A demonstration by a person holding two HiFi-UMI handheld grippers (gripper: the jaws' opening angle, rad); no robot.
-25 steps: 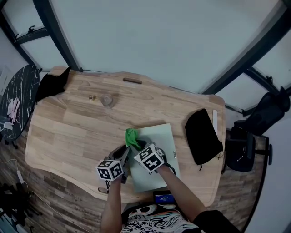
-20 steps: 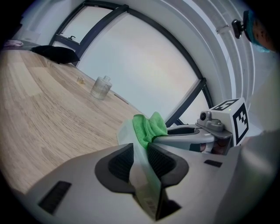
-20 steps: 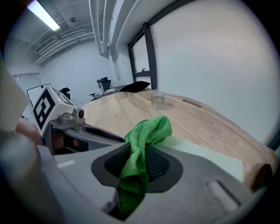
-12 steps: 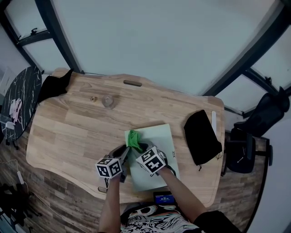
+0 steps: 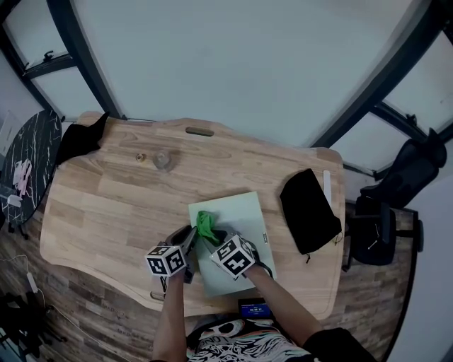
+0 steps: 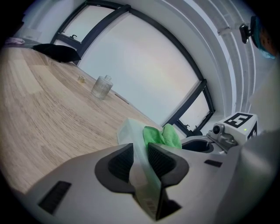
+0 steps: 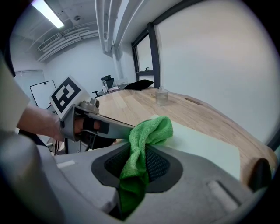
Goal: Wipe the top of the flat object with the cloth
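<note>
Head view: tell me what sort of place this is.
Probably an office or lab workroom. There is a large wooden desk with a black office chair beside it, and the right gripper view shows a whiteboard and a ceiling strip light.

left gripper (image 6: pixel 140 162) — jaws pinching flat object (image 5: pixel 239 211) edge | right gripper (image 7: pixel 135 164) — jaws clamping cloth (image 5: pixel 206 223) | both side by side

Even daylight, probably window-lit; fisheye-warped, vignetted edges.
</note>
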